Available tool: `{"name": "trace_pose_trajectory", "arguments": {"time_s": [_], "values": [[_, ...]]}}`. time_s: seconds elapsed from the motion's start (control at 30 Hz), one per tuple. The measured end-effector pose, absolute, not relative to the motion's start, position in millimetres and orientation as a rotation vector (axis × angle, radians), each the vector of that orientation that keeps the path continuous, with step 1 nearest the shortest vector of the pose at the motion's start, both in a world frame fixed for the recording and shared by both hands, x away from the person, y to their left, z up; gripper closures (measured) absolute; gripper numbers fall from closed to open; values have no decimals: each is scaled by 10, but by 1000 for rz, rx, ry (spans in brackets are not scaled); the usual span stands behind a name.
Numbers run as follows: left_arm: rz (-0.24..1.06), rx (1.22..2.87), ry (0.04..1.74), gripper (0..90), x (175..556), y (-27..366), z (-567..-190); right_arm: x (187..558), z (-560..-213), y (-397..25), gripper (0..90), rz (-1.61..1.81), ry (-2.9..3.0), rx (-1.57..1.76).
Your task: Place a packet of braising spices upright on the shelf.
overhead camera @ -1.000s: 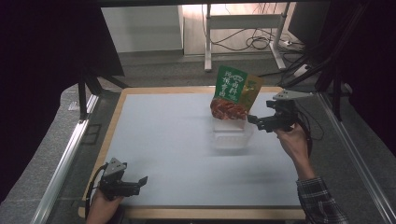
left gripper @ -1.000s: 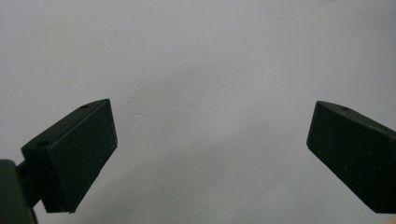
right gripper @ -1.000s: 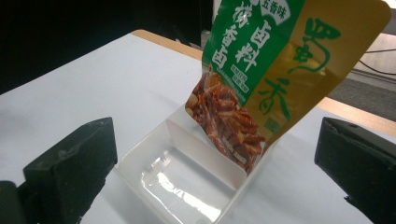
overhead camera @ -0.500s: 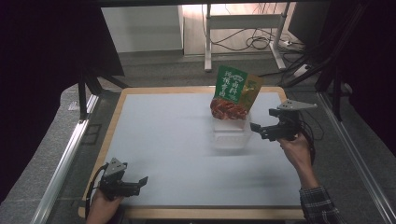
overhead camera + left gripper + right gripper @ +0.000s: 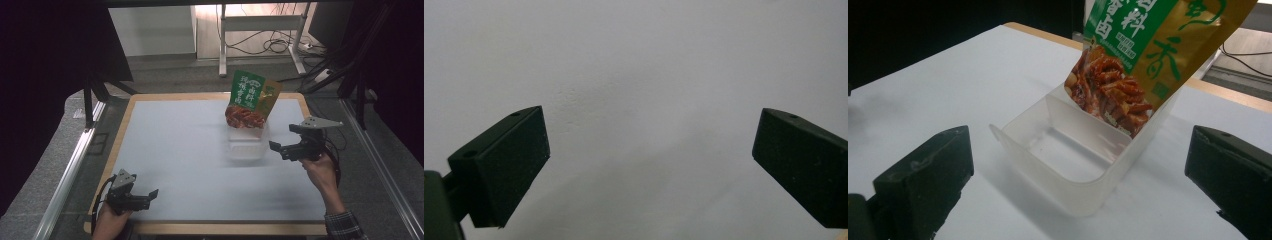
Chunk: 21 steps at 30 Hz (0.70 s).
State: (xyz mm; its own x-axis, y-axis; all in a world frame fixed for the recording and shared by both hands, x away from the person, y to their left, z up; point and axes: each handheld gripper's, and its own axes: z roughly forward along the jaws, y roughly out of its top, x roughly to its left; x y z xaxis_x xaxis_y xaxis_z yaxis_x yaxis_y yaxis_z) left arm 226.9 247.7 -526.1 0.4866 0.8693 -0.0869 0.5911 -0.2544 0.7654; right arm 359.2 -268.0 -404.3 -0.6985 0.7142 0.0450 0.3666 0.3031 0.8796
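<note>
The snack pouch [image 5: 249, 99], green and gold with a picture of reddish-brown food on its front, stands upright in the far end of a clear plastic container [image 5: 246, 145]. Its top rises well above the container's rim. In the right gripper view the pouch [image 5: 1143, 55] leans against the far wall, and the near part of the container [image 5: 1073, 160] holds nothing else.

The counter [image 5: 190, 150] is the largest thing here: a pale blue-white surface framed by a light wooden border. The container sits on it toward the far right, nearer the far edge than the near one, with the pouch at the end closest to the far edge.

The right hand-held gripper [image 5: 285, 148] is held by a hand [image 5: 320, 170] near the counter's right edge, just beside the container and not touching it. Its jaws are spread wide, and in its own view they stand on either side of the container with clear space between.

The left hand-held gripper [image 5: 148, 196] rests at the near left corner of the counter, gripped by a hand [image 5: 107, 222] that comes over the near edge. Its jaws are also wide apart, with bare counter surface [image 5: 639, 100] between them. It is well apart from the container and the pouch.
</note>
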Motion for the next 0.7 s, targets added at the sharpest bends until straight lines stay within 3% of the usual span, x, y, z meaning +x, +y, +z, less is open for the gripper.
{"name": "trace_pose_trajectory", "arguments": {"time_s": [0.7], "values": [[465, 1972, 1201, 19, 2267, 2466, -5261, 3271, -4363, -2714, 0, 1332, 2233, 944]]}}
